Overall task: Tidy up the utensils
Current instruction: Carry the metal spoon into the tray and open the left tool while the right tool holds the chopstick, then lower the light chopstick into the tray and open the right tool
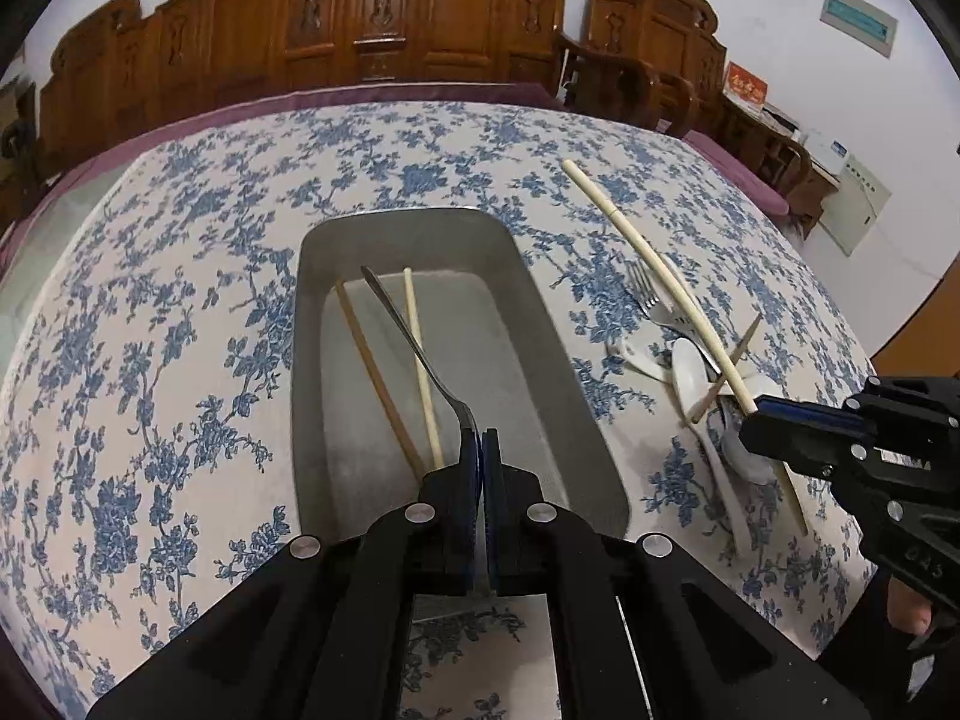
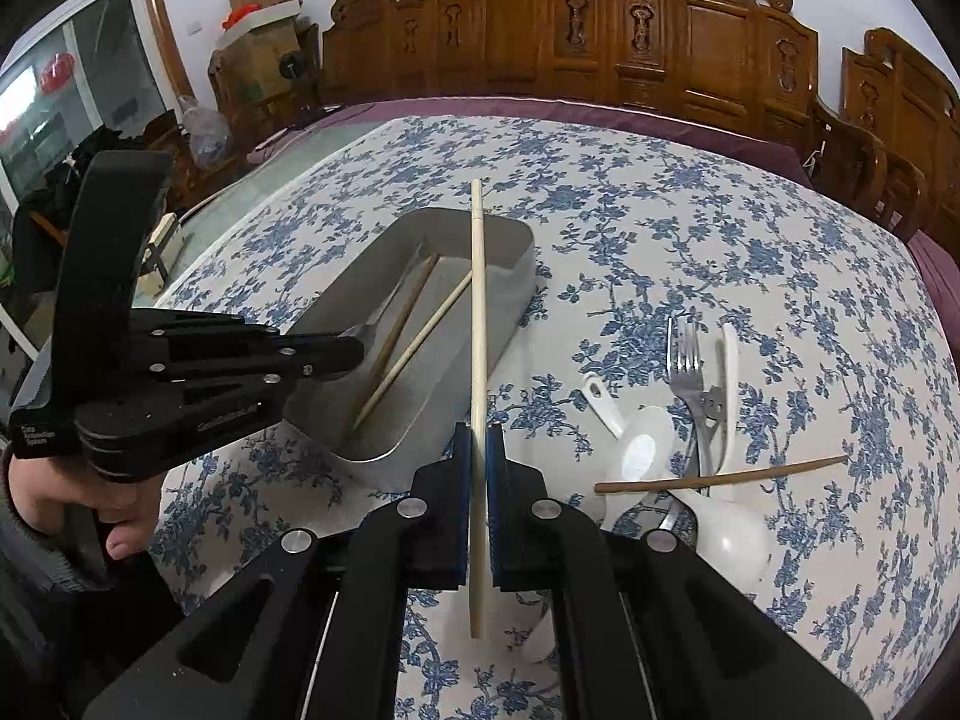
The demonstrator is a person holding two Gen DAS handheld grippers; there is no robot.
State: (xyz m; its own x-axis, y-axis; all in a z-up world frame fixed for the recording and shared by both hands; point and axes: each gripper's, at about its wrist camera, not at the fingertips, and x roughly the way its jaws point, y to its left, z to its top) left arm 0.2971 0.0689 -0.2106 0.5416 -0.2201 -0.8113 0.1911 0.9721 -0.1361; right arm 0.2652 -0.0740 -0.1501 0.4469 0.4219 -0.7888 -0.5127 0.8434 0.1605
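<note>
A metal tray [image 1: 312,252] lies on the floral tablecloth with a brown chopstick [image 1: 378,378] and a cream chopstick [image 1: 423,360] inside. My left gripper [image 1: 482,438] is shut on the head end of a metal utensil [image 1: 408,336], whose handle slants away over the tray. My right gripper [image 2: 478,444] is shut on a long cream chopstick [image 2: 478,300] that points across the tray's near corner [image 2: 516,240]. To the right lies a pile: a fork [image 2: 684,360], white spoons [image 2: 642,444] and a brown chopstick [image 2: 720,477].
Carved wooden chairs [image 2: 600,30] line the far side of the table. A purple cloth edge [image 1: 180,120] borders the floral cover. A person's hand [image 2: 120,516] holds the left gripper [image 2: 357,354] at the tray's left side. Boxes [image 2: 264,6] stand at the back left.
</note>
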